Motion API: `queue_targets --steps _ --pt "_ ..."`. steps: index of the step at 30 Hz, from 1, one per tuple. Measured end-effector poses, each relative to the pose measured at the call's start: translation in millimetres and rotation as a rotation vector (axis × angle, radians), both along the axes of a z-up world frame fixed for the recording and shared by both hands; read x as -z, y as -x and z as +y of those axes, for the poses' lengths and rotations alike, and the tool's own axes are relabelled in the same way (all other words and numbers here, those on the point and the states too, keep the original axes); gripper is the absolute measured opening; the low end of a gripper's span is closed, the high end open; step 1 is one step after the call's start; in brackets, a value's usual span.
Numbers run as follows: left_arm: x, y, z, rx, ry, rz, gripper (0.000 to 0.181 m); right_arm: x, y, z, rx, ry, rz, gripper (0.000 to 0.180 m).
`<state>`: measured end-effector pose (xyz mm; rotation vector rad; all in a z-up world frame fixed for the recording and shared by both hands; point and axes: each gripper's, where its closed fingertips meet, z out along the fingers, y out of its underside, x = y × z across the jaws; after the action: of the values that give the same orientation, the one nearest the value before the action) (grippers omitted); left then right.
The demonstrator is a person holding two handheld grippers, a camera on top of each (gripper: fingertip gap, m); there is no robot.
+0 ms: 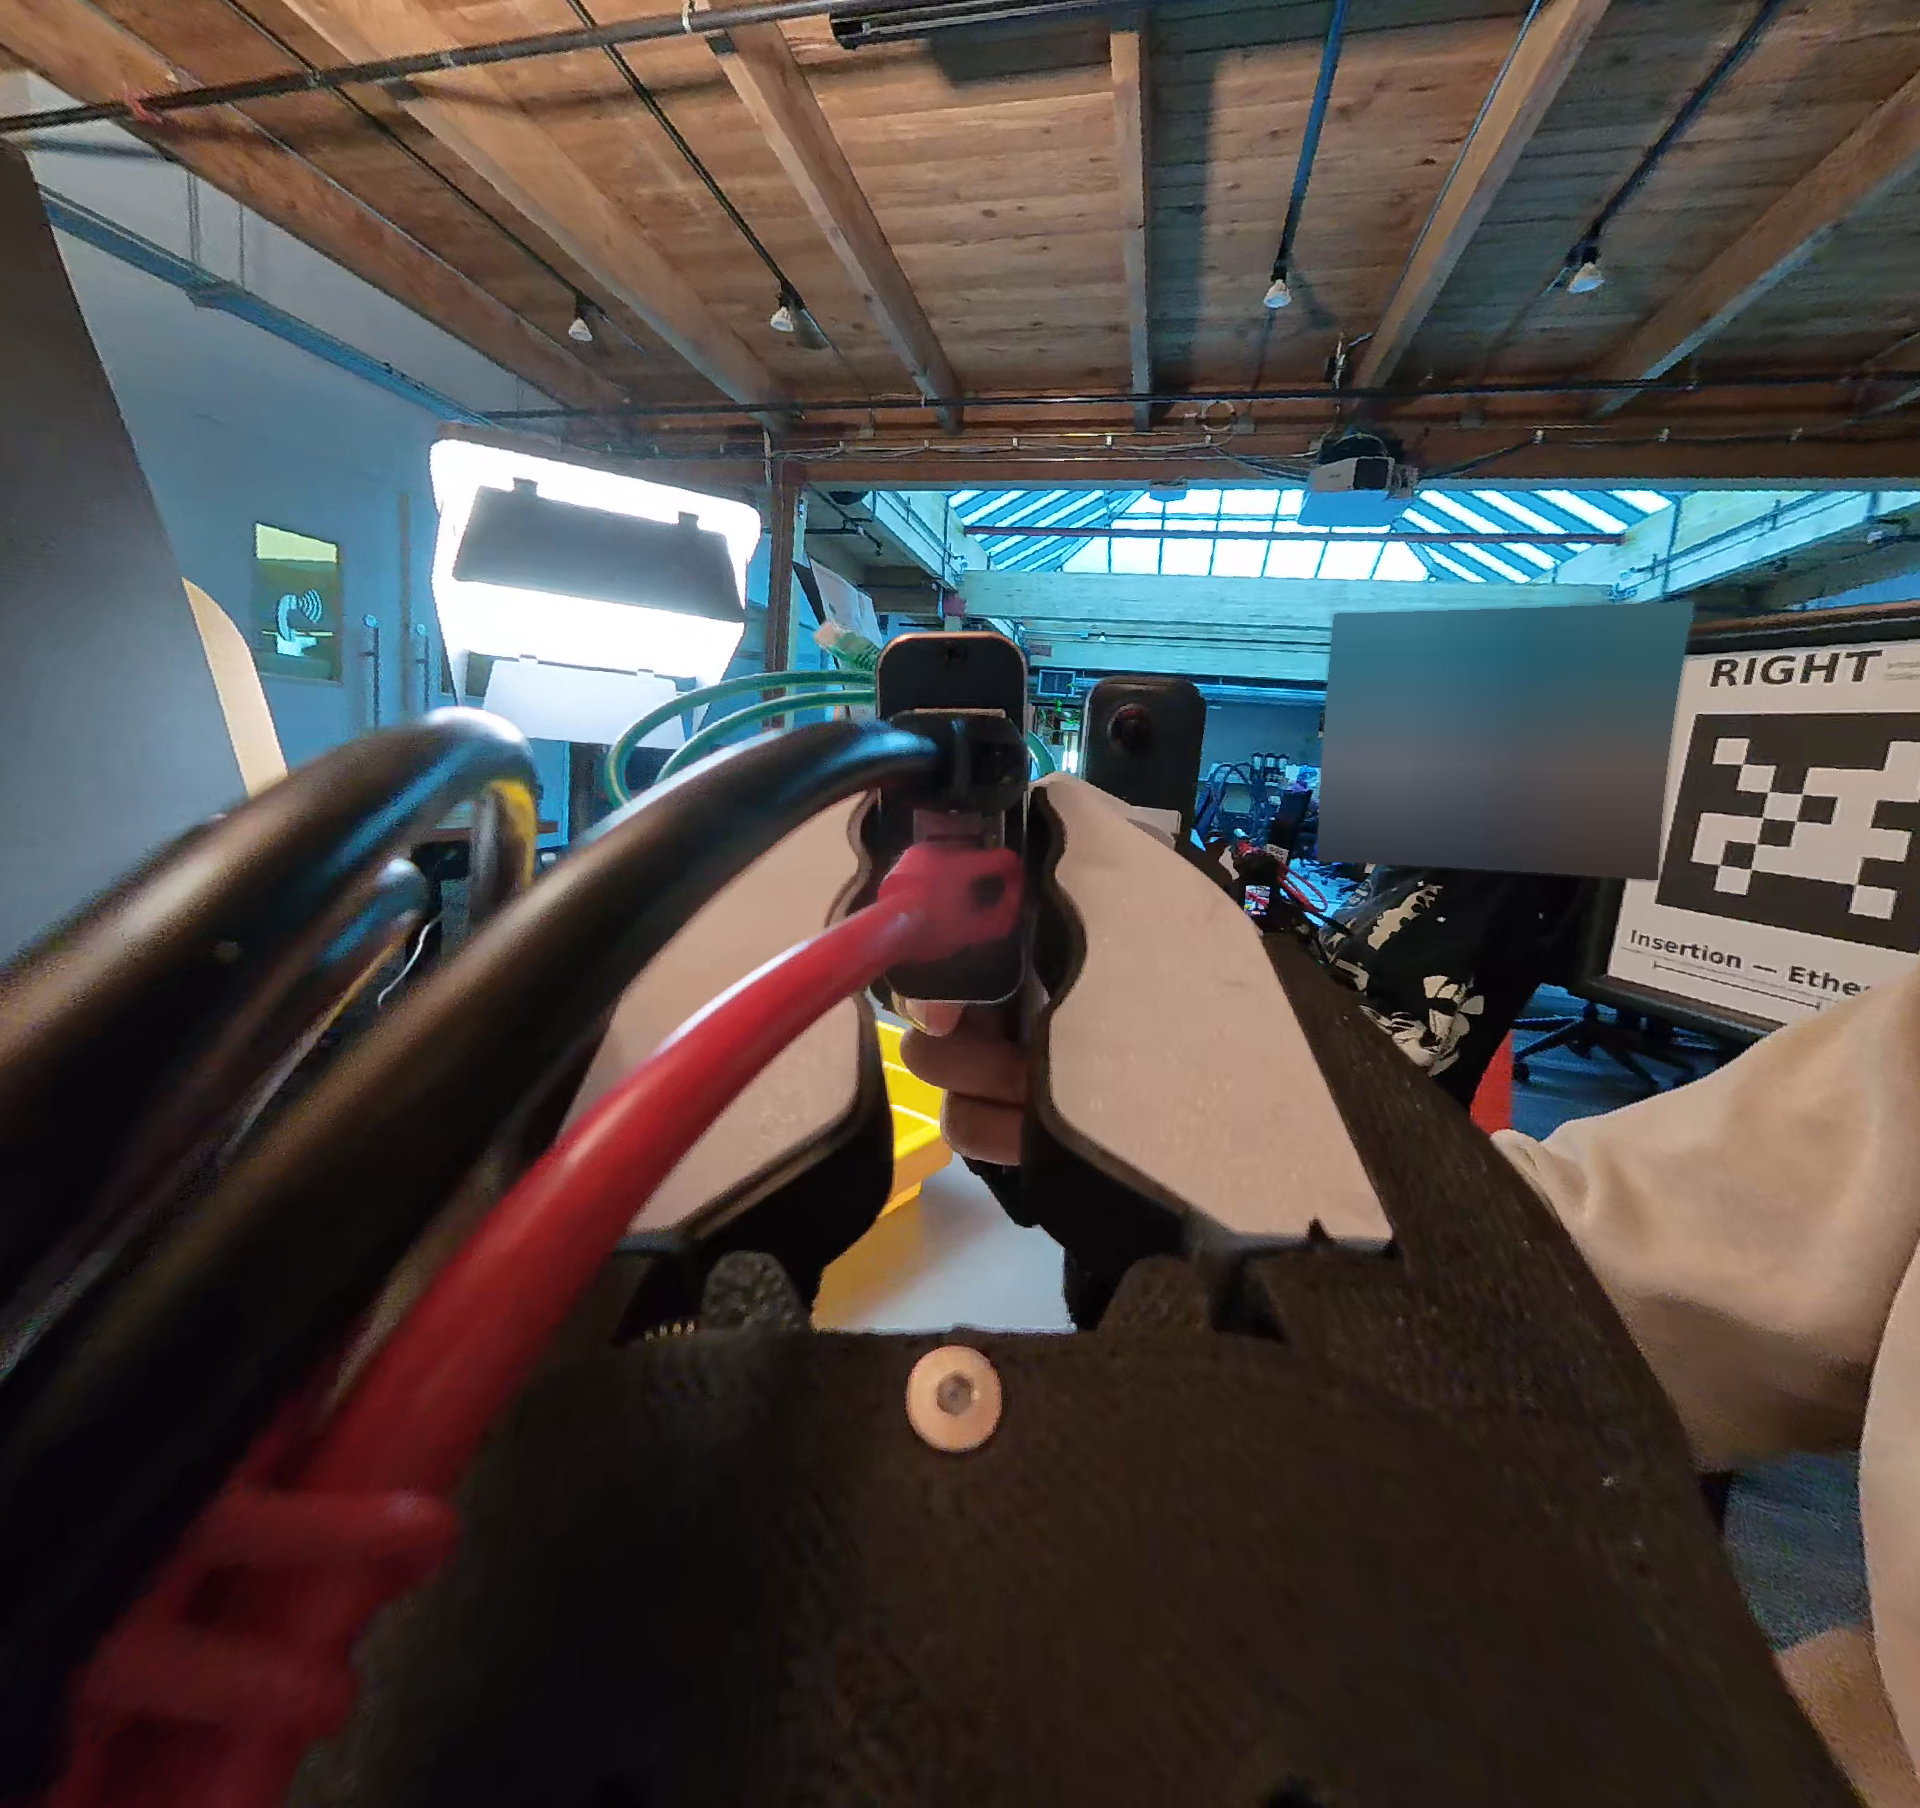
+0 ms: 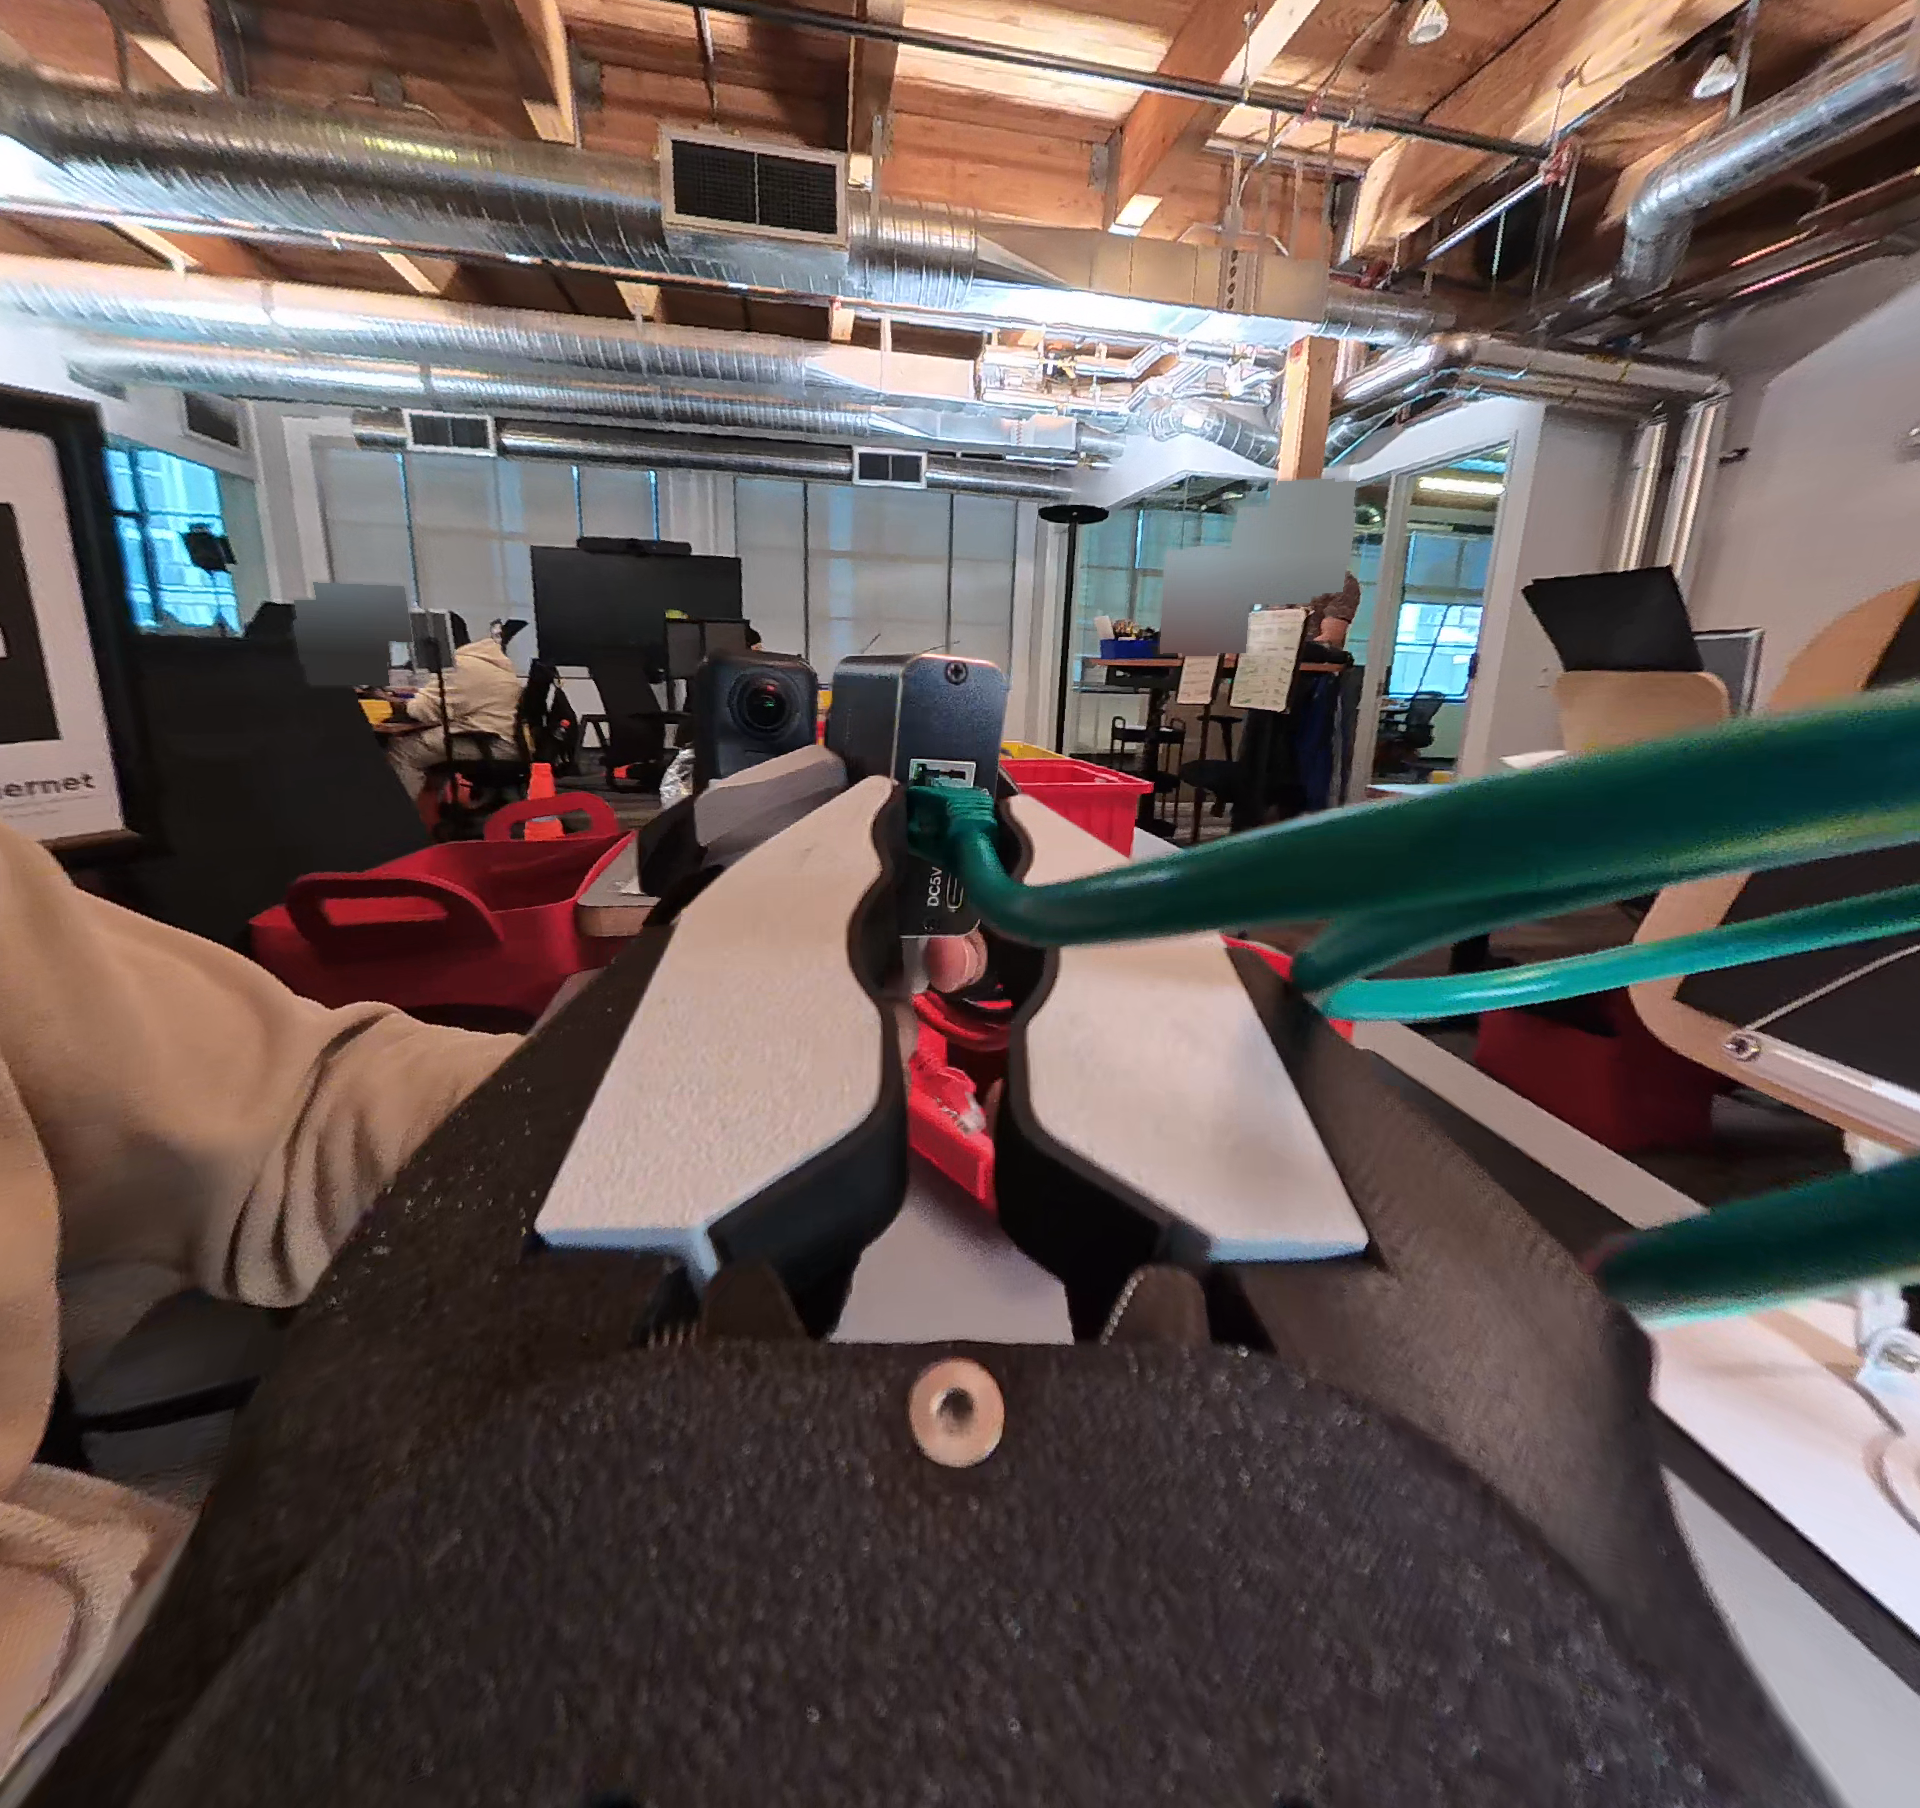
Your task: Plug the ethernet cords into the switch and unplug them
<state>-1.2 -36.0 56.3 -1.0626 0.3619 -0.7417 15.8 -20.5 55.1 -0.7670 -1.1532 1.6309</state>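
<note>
Switch [image 1: 951, 823] pinched between both grippers [image 1: 951, 885] [image 2: 951, 823] (cords attached).

Both grippers tilt upward, facing each other. The left gripper [image 1: 951, 875] has its jaws closed tight; the right gripper [image 2: 951, 859] likewise. Cream sleeves [image 1: 1714, 1270] reach across, bare fingers [image 2: 954, 963] between the tips.

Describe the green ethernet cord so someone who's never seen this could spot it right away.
Look between the right gripper jaws at the small dark switch held there. The green ethernet cord plugs into its face and loops away rightward; the neighbouring cords are red and black.
</note>
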Motion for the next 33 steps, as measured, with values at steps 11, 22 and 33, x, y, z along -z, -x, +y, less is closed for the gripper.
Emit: queue_targets --steps 11,22,33 --pt "-30.0 75.0 -6.6 -0.112 0.056 -0.031 0.025 -6.9 -23.8 68.8 0.127 0.043 -0.139 0.013" --pt "-14.8 77.6 7.4 -0.072 0.131 -0.067 0.025 94.8 -50.8 119.6 0.144 -0.034 -0.808 0.015" --pt "-5.1 73.9 13.8 -0.056 0.162 -0.052 0.026 160.4 -136.5 165.2 0.258 -0.186 -1.238 0.014"
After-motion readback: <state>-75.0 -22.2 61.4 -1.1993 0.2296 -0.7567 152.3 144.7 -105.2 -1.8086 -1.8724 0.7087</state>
